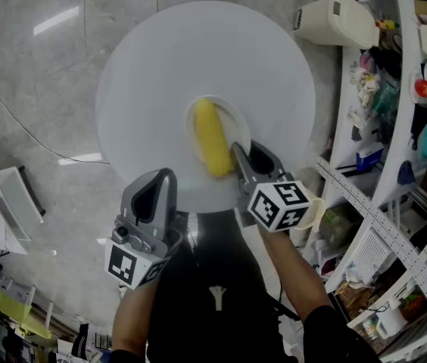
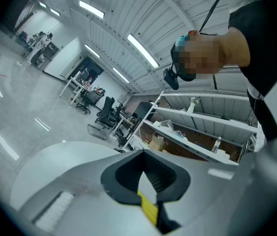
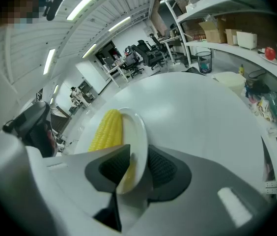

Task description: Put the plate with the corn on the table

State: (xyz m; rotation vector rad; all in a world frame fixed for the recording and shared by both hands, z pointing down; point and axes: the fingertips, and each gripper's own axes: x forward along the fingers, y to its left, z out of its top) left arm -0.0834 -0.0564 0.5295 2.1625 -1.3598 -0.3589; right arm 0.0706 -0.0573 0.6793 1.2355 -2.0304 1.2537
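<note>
nearest the person, the left gripper is held level short of the table's near edge, its jaws pressed together on nothing; its own view looks out over the room and shows no part of the task. just ahead of it and to its right, the right gripper angles down over the table edge with its jaws spread wide. the near rim of the white plate stands in the gap between them, one jaw above the rim and one below, and the pads do not look to be squeezing it, though the lower pad sits very close to the rim's underside. the plate reaches away from the right gripper's tips and appears to lie flat on the round white table, near the table's near edge. the corn cob lies lengthwise on the plate, just left of the right gripper's tips and pointing away from them. beyond the plate the tabletop runs on bare, and cluttered shelving stands off to the right gripper's right. as a judgement, the placing itself looks done: plate and corn are down and the hold is let go. what seems left is only to draw the right gripper back off the rim without nudging the plate toward the edge.
</note>
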